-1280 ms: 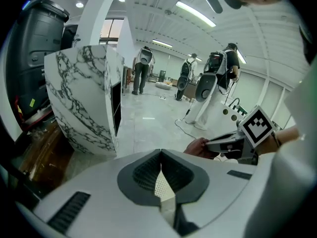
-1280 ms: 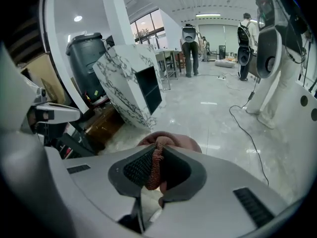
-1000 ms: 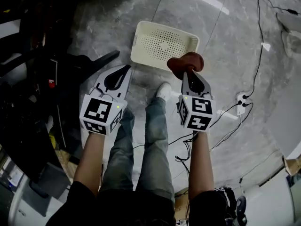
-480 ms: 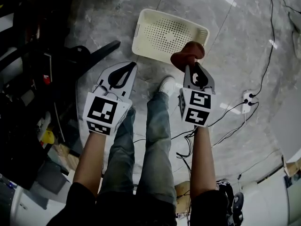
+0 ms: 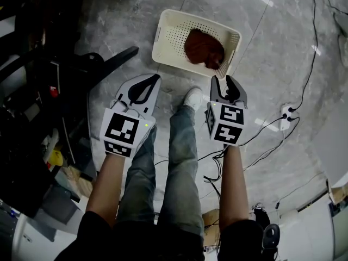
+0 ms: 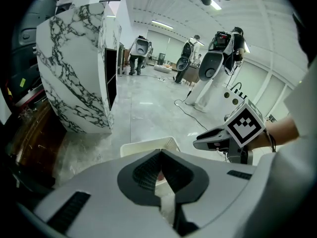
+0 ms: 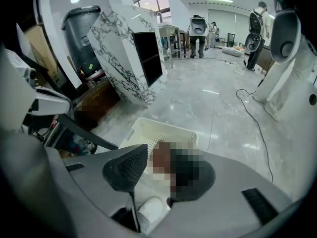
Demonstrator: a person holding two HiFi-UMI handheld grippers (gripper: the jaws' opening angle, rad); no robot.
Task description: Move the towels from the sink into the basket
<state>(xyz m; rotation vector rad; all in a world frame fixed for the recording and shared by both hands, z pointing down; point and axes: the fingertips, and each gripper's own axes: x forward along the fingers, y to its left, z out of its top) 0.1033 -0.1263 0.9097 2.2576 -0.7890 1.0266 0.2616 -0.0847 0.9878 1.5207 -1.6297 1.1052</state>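
A cream perforated basket (image 5: pixel 163 37) stands on the grey marble floor ahead of my feet. A dark reddish-brown towel (image 5: pixel 204 49) lies crumpled inside it, towards its right side. My right gripper (image 5: pixel 224 81) hangs just short of the basket's near rim. Its jaws have just been opening and stand apart with nothing between them. My left gripper (image 5: pixel 154 78) is to the left at about the same height, with its tips together and nothing held. The basket (image 7: pixel 148 128) shows beyond the jaws in the right gripper view, and its corner (image 6: pixel 143 147) peeks over the closed left gripper (image 6: pixel 161 152).
My legs and a white shoe (image 5: pixel 191 98) stand between the grippers. A black chair-base leg (image 5: pixel 109 64) reaches towards the basket from the left. Cables and a power strip (image 5: pixel 284 115) lie on the floor at right. A marble-clad counter (image 6: pixel 79 63) stands at left.
The towel has left my right gripper and dropped into the basket, and the right jaws have spread apart. The left gripper stays shut.
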